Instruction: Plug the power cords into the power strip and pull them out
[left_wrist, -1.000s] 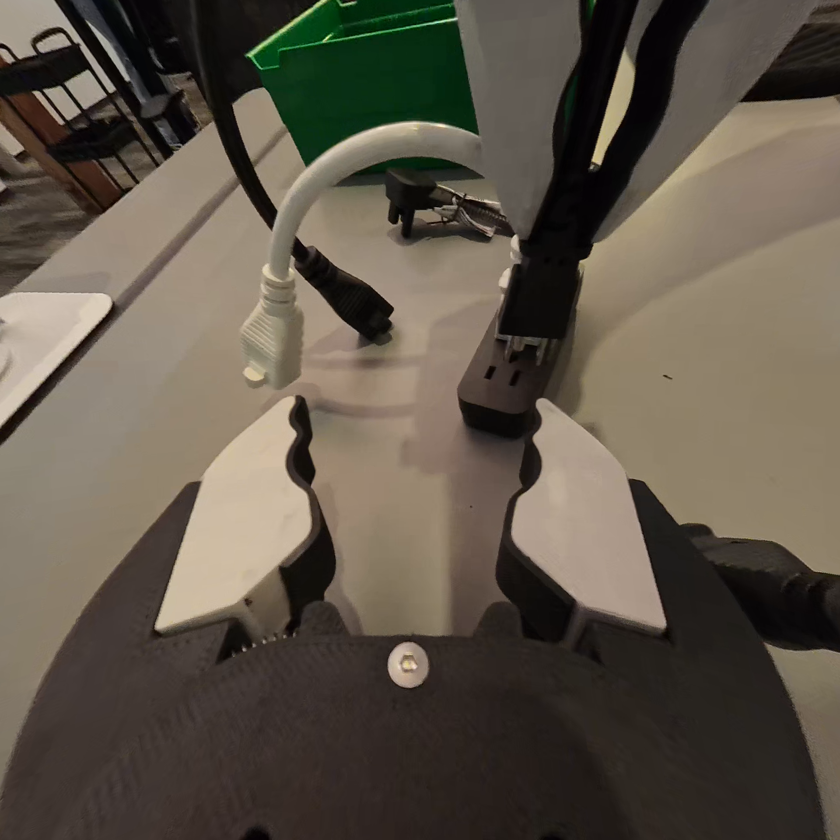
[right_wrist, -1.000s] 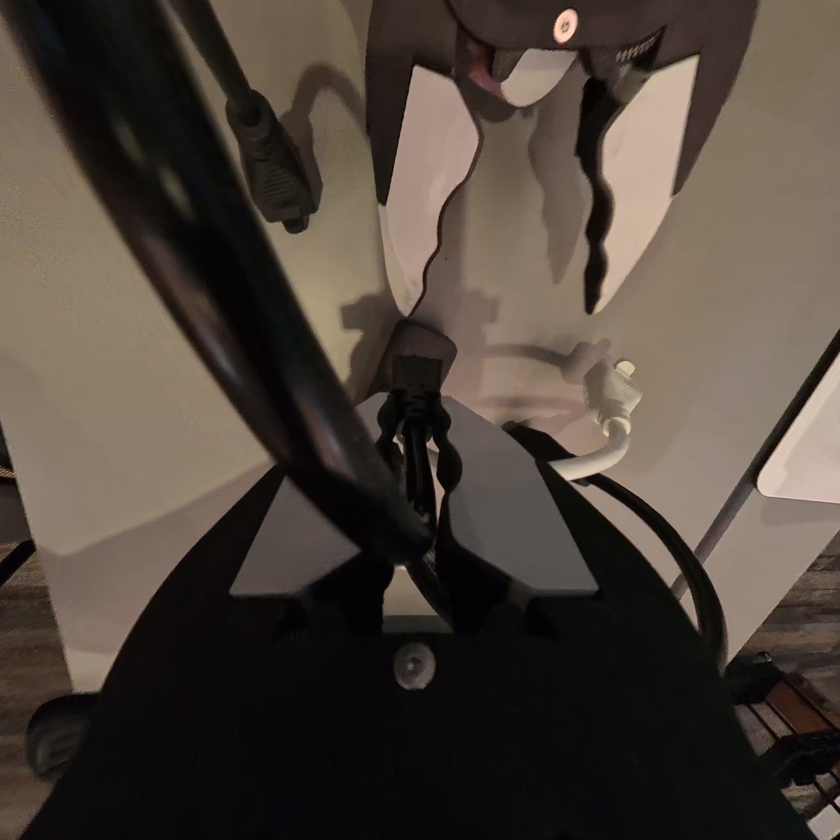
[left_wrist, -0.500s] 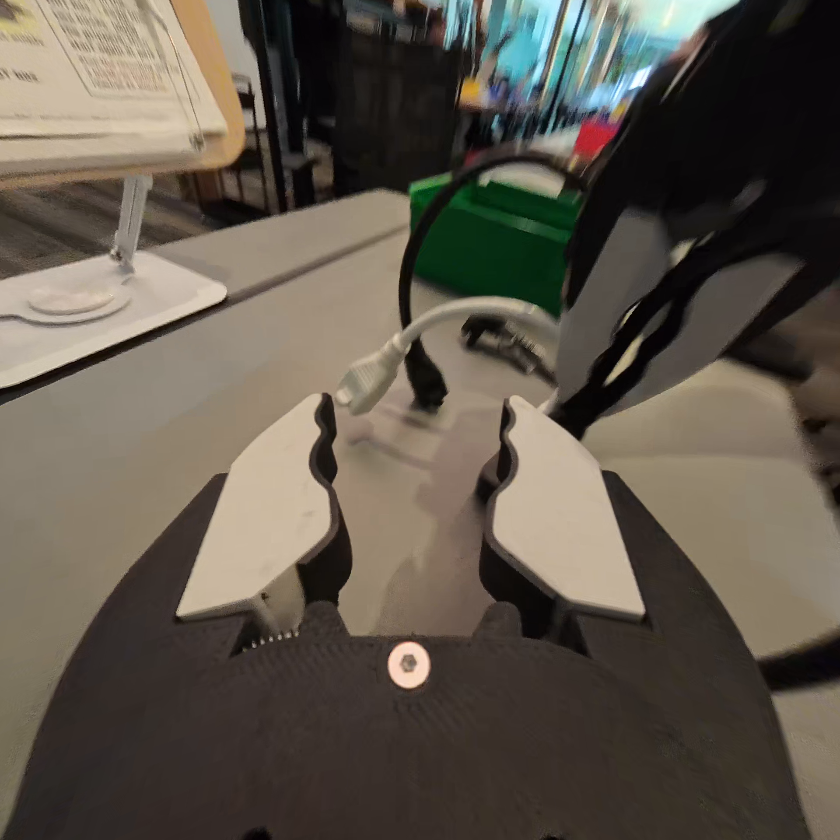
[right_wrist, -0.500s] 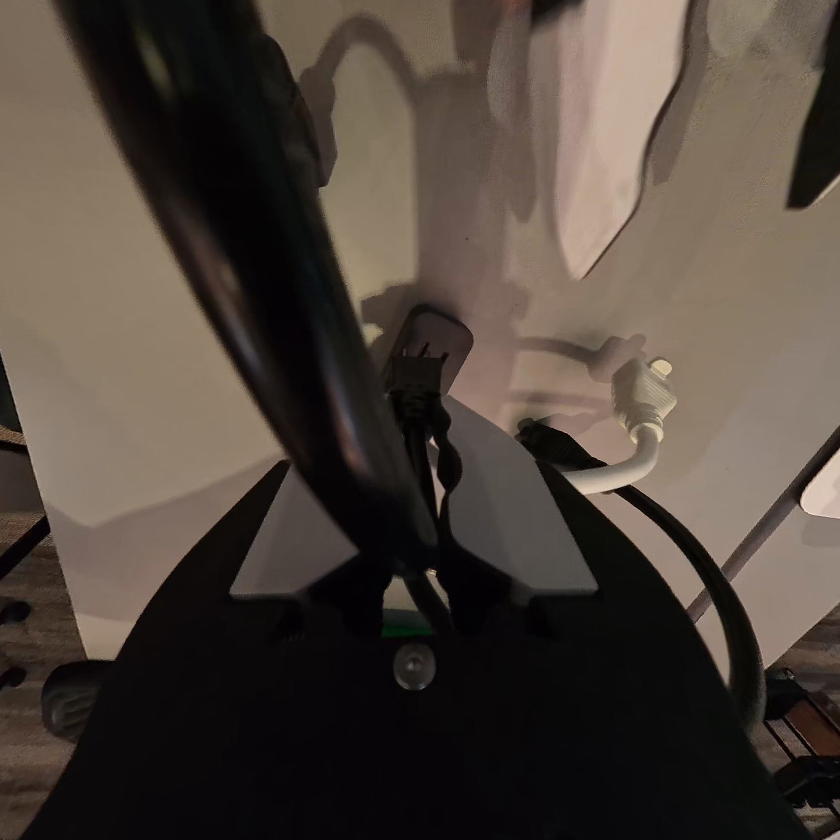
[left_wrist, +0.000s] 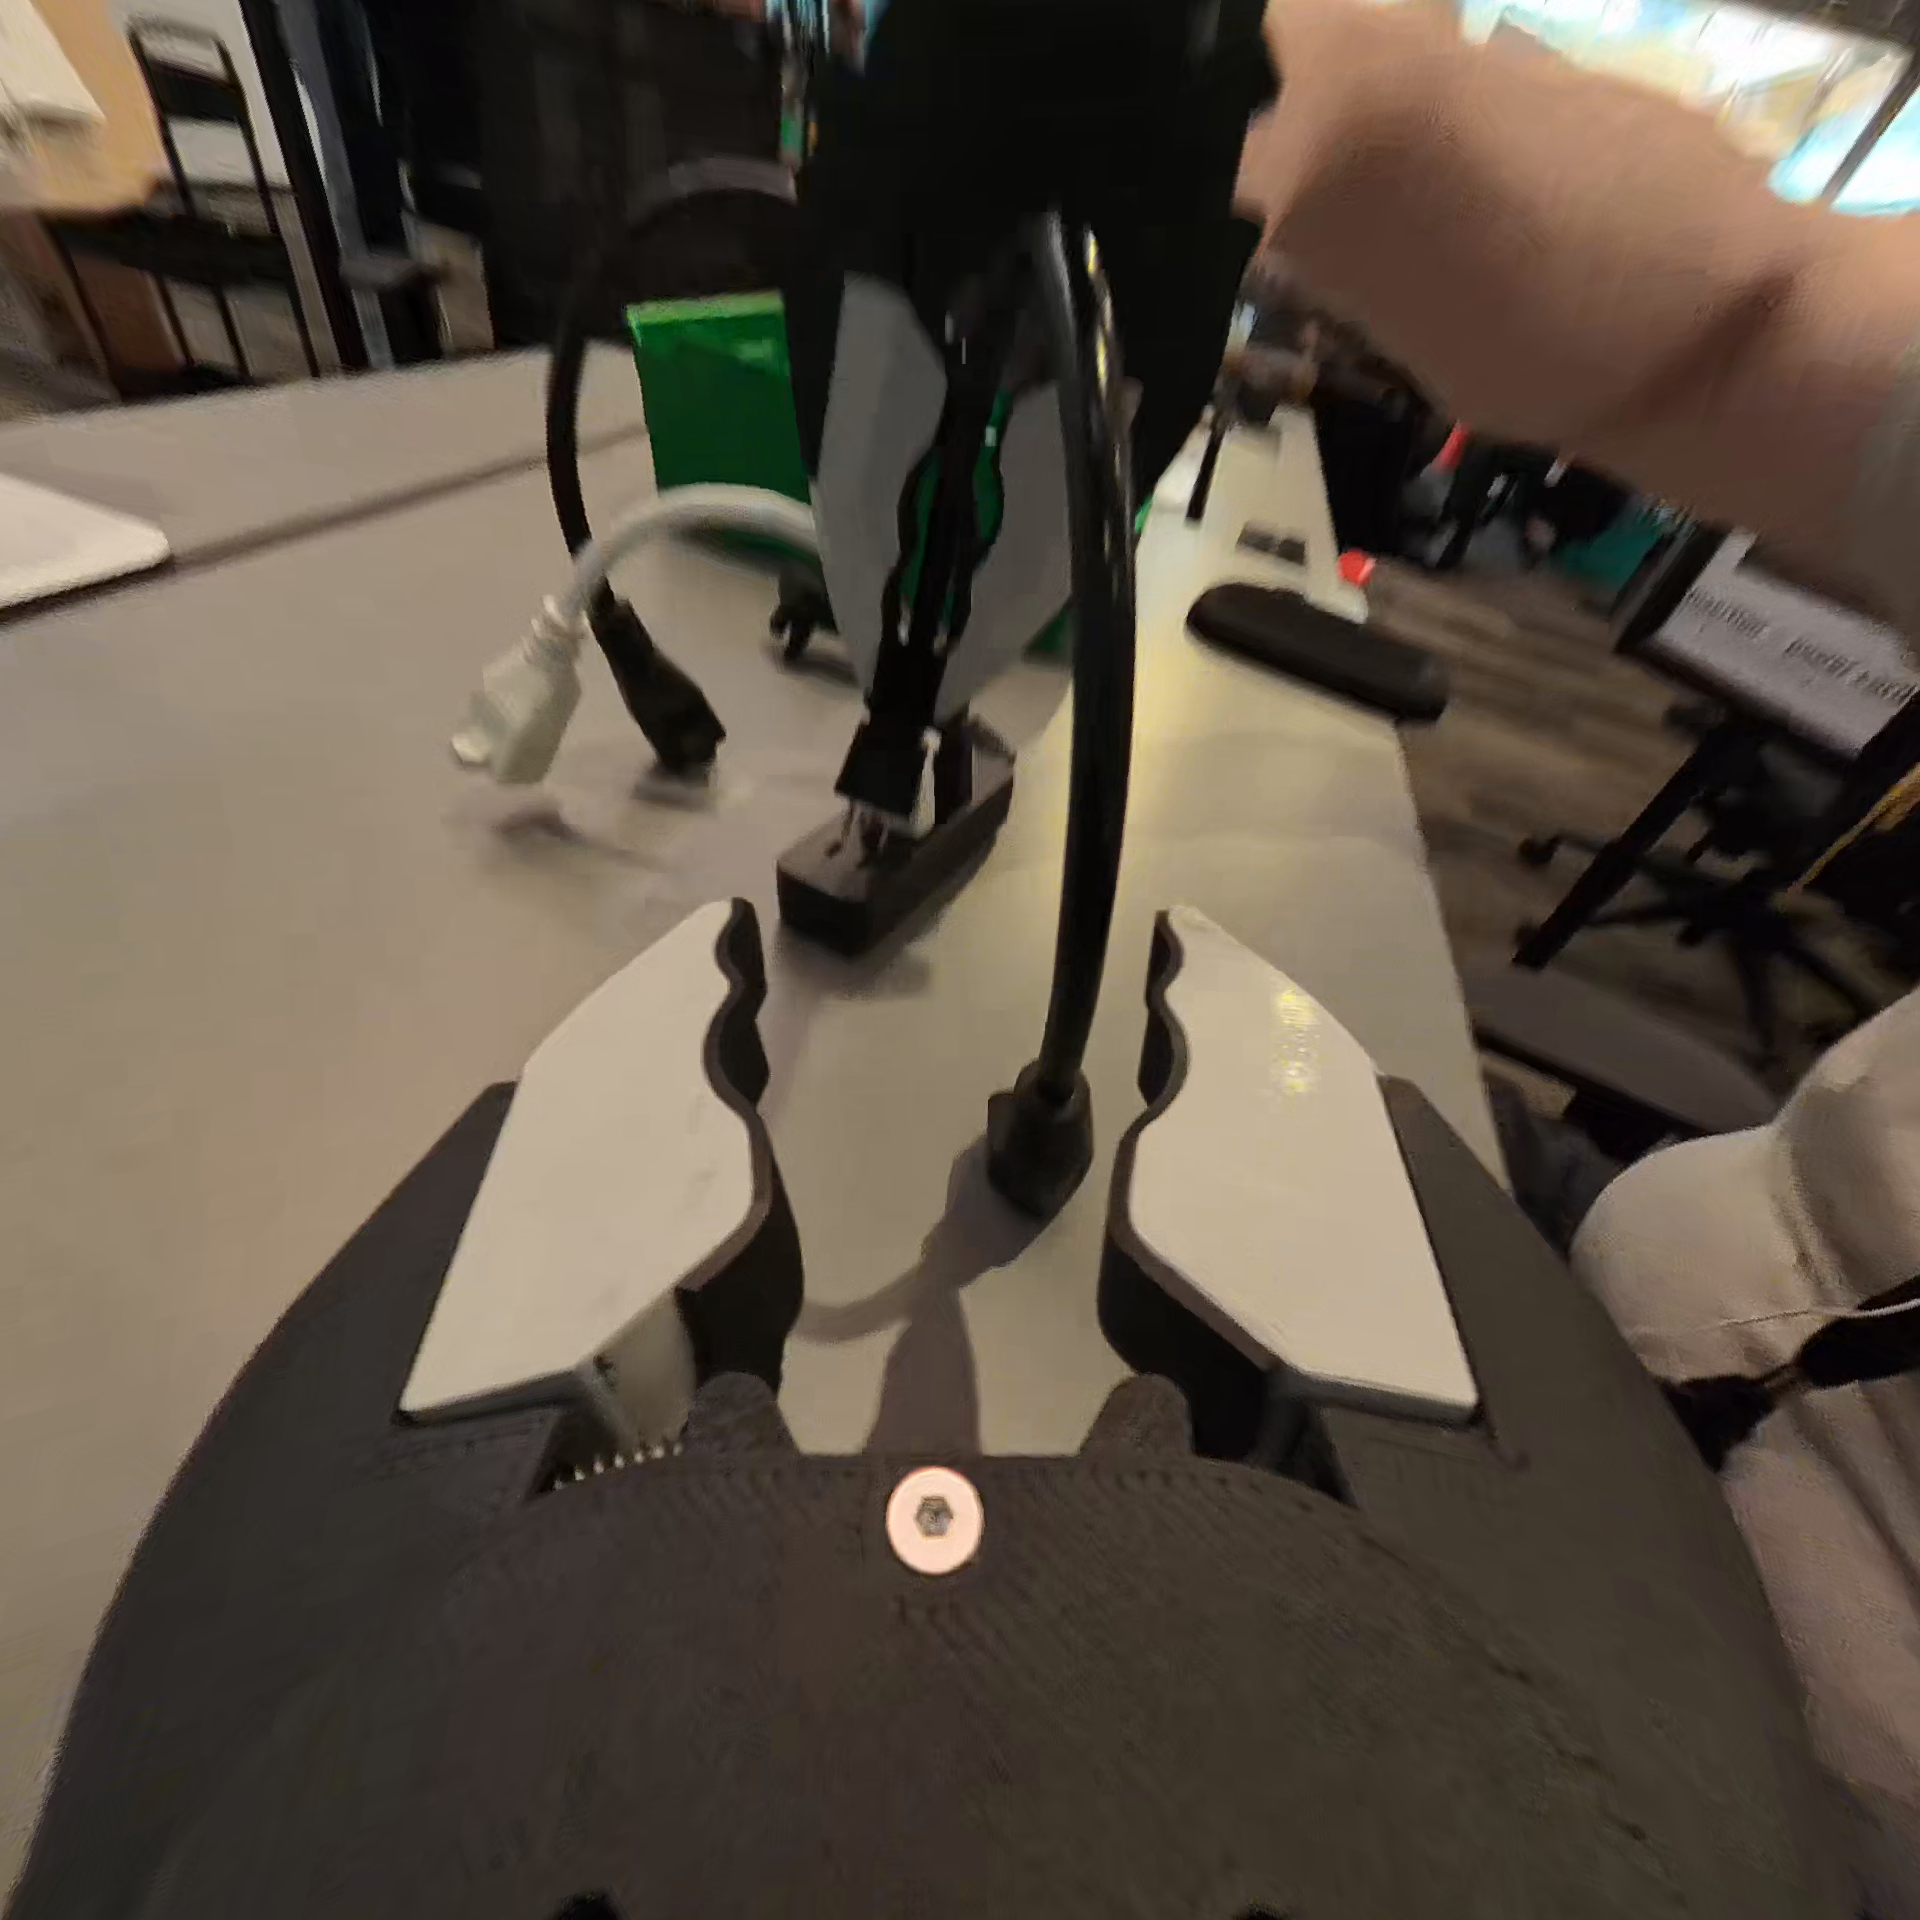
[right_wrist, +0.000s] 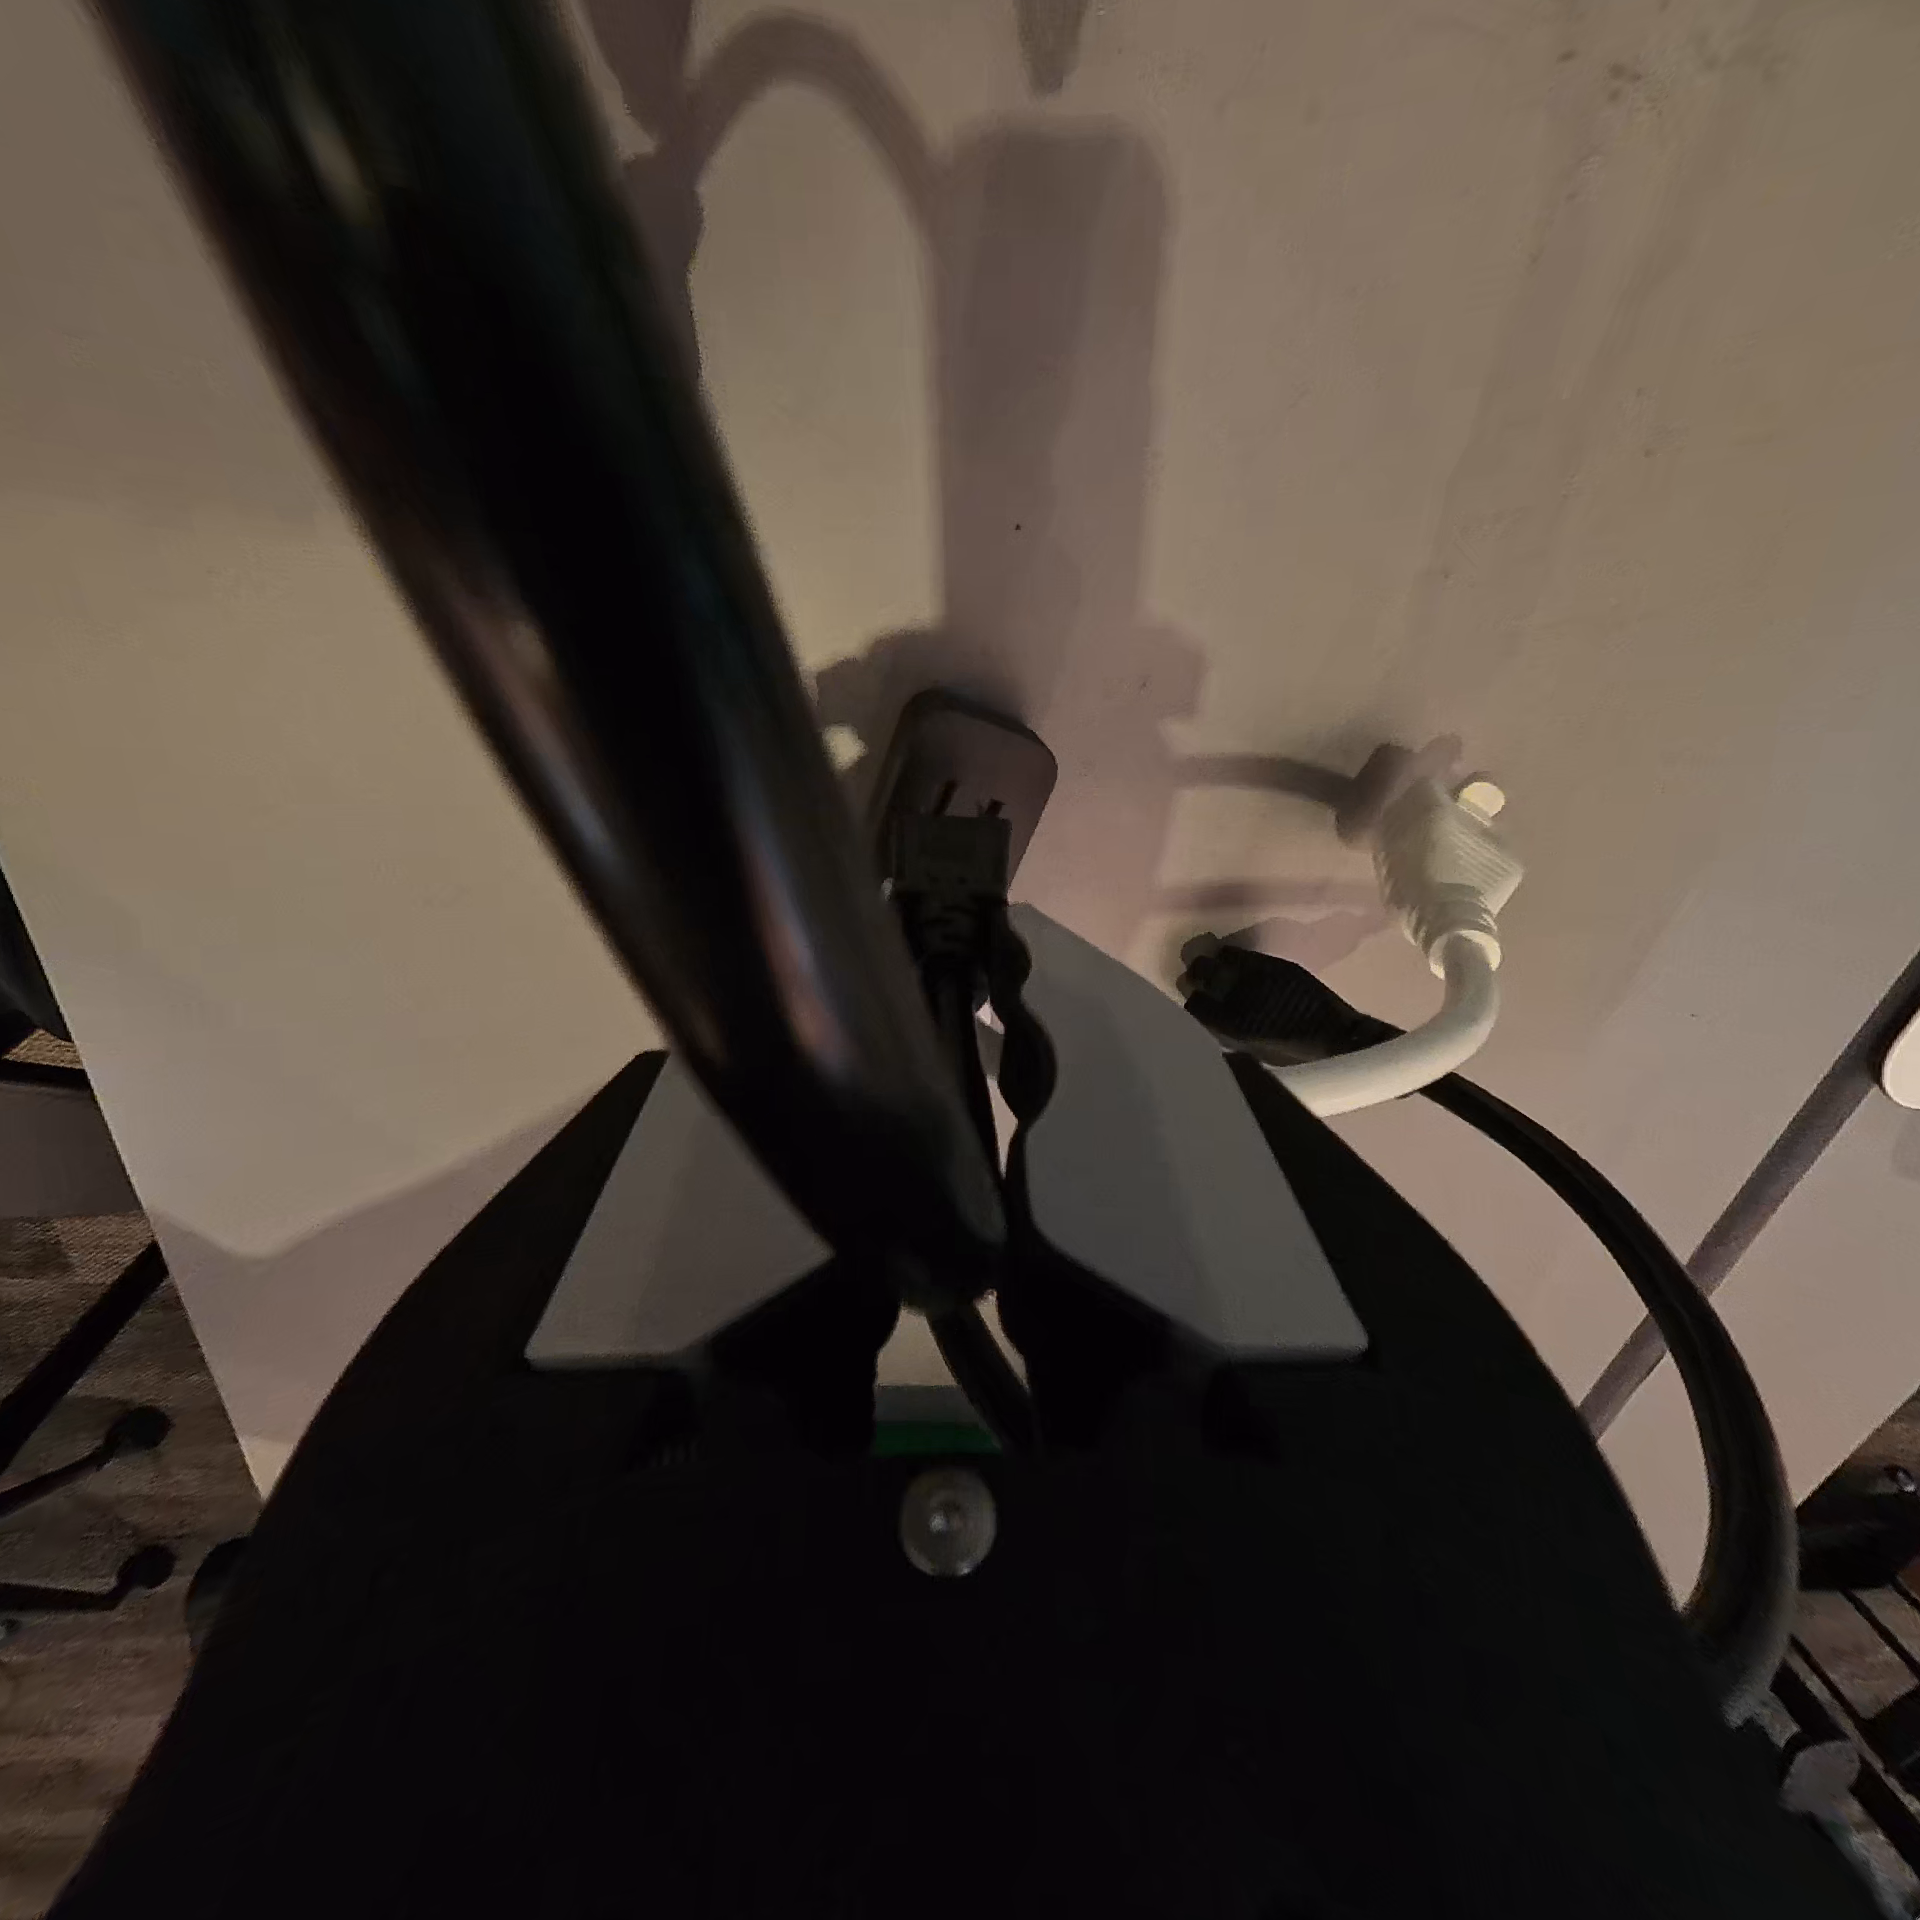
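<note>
A black power strip (left_wrist: 904, 847) lies on the grey table (left_wrist: 260, 935); it also shows in the right wrist view (right_wrist: 971, 753). My right gripper (right_wrist: 982, 940) is shut on a black plug (right_wrist: 951, 852) and holds it tilted at the strip's near socket, prongs still showing. In the left wrist view the right gripper (left_wrist: 920, 665) and plug (left_wrist: 883, 758) stand above the strip. My left gripper (left_wrist: 951, 935) is open, low over the table. A black cord end (left_wrist: 1039, 1143) hangs between its fingers, not touching them.
A white plug (left_wrist: 520, 707) and a black connector (left_wrist: 665, 696) hang left of the strip. A green bin (left_wrist: 717, 395) stands behind. A black wrist rest (left_wrist: 1309, 644) lies at the right table edge. A person's hand (left_wrist: 1507, 260) is at top right. A thick black cord (right_wrist: 520, 520) crosses the right view. There is about 11 cm between the tips of the two grippers. My right tips are roughly 11 cm from the black connector (left_wrist: 665, 696). My right wrist view (right_wrist: 1276, 1012) looks at it from another angle.
My left gripper has pulled back from the strip and swung right; the black cord end now hangs between its open fingers. The right gripper keeps its hold on the plug.
</note>
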